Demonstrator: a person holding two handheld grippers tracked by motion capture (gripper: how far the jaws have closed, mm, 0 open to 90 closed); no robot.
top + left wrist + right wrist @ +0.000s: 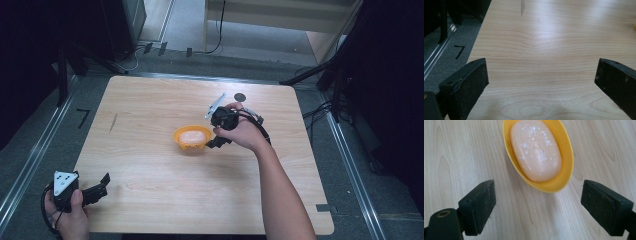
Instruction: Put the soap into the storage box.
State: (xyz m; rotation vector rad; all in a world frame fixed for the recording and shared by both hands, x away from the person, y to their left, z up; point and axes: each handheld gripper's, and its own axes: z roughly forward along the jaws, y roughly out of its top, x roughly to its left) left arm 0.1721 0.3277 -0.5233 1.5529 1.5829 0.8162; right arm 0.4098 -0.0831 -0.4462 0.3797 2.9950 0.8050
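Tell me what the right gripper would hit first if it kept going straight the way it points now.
Most likely the yellow dish holding the peach soap bar: it lies straight ahead of the open right gripper. Its near rim would probably be met first, though depth is unclear.

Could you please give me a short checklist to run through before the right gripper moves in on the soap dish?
1. Right gripper open: ok, its jaws stand wide apart with nothing between them.
2. Aimed at the yellow dish: ok, the dish's near end lies just ahead of the gap between the jaws.
3. Soap seated in the dish: ok, it lies inside the rim.
4. Jaw gap wider than the dish: ok, judging by the right gripper view.
5. Left gripper out of the way: ok, it is open at the table's near left corner.
6. Height of the jaws above the table: cannot tell.
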